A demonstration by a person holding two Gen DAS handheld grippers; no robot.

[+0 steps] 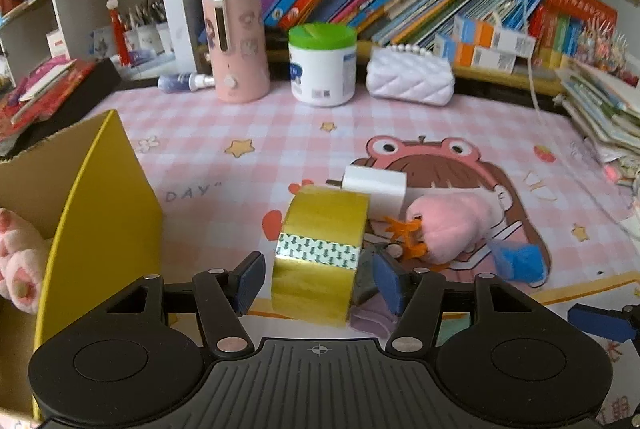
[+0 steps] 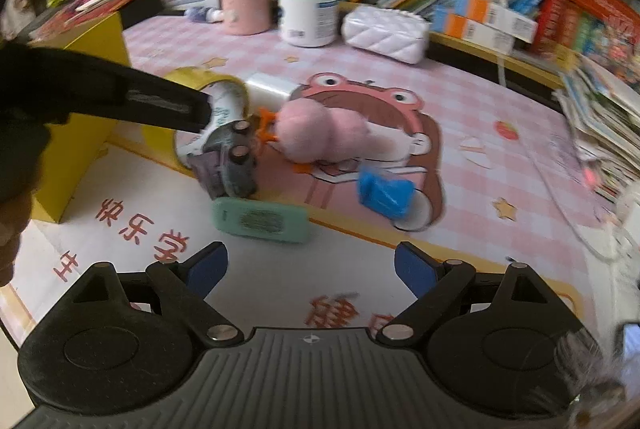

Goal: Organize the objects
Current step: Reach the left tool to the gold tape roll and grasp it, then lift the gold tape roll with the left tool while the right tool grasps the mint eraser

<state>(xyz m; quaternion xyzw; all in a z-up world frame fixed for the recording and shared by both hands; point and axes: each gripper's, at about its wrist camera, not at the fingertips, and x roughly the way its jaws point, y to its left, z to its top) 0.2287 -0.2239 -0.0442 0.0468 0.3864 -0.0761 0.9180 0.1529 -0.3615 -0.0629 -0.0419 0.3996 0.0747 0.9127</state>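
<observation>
A yellow tape roll (image 1: 320,253) stands on edge on the pink checked mat, between the fingers of my left gripper (image 1: 318,283). The jaws are open around it, with a gap at the left pad (image 1: 250,283). In the right wrist view the roll (image 2: 188,117) sits behind the left gripper's arm. Close by lie a pink plush duck (image 1: 448,225) (image 2: 316,137), a white charger (image 1: 378,189), a blue toy (image 2: 384,197), a toy car (image 2: 232,161) and a green remote (image 2: 264,221). My right gripper (image 2: 310,271) is open and empty above the mat's front part.
A yellow cardboard box (image 1: 100,197) with a pink plush paw (image 1: 20,261) inside stands at the left. At the back stand a pink cylinder (image 1: 238,45), a green-lidded jar (image 1: 322,65) and a white quilted purse (image 1: 410,77). Bookshelves are behind and a stack of books (image 1: 600,109) at the right.
</observation>
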